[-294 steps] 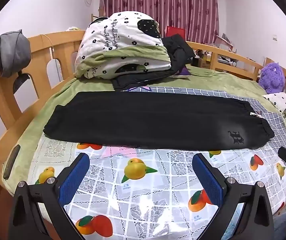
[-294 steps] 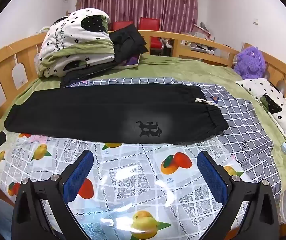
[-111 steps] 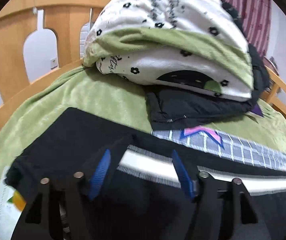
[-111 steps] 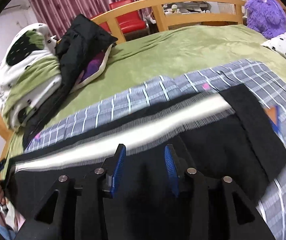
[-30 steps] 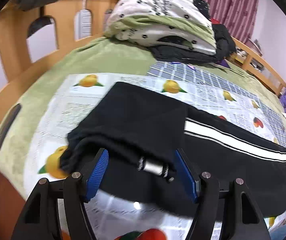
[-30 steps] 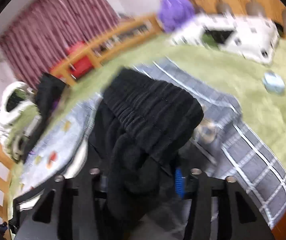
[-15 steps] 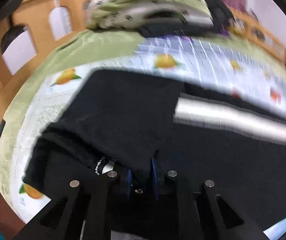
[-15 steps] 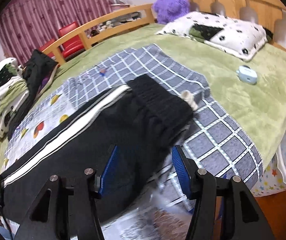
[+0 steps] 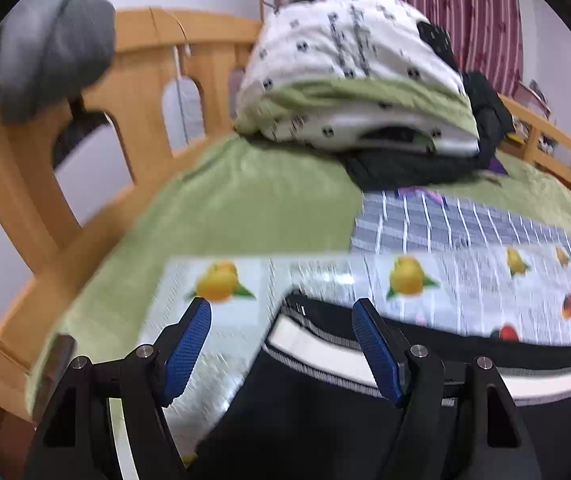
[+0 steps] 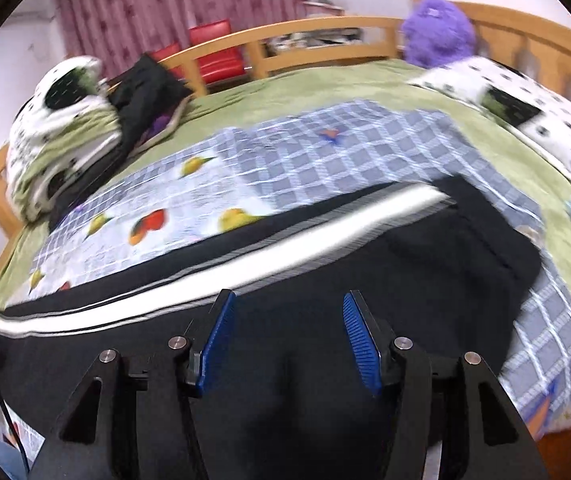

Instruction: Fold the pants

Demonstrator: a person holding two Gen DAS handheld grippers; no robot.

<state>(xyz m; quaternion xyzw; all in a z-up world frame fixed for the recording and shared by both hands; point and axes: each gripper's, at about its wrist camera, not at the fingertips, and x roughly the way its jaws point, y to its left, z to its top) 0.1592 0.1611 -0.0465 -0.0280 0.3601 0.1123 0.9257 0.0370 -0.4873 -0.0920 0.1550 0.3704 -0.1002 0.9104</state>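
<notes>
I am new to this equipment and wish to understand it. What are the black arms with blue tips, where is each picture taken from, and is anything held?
A person holds two hand tools. Each has a camera looking along its two fingers. One view shows the left gripper, its jaws opening. The other shows the right gripper, open. Neither holds anything. Black pants with a white stripe lie lengthwise on a fruit-print sheet on the bed. A folded quilt, pillow and purple plush toy sit behind.
</notes>
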